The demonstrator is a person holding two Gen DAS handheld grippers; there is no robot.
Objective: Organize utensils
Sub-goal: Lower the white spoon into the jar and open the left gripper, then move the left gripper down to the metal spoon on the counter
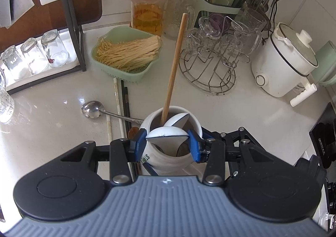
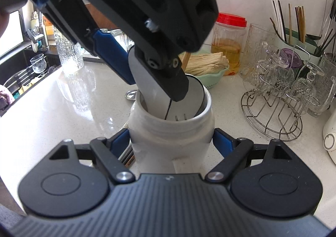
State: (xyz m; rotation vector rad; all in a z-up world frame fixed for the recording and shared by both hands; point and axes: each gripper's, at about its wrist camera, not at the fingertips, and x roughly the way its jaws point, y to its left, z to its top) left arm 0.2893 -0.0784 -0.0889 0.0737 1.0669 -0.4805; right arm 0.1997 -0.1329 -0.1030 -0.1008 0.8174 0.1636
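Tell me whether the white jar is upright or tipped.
Upright: the white jar stands on the counter, mouth up, a wooden chopstick standing inside.

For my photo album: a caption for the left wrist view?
Left hand-held gripper lowers a white spoon into the white jar.

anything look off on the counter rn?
Yes: loose utensils lie flat on the countertop left of the white jar: a metal ladle, a white chopstick and dark chopsticks. One wooden chopstick leans askew in the jar.

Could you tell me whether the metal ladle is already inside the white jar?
No, the ladle lies on the counter beside the jar.
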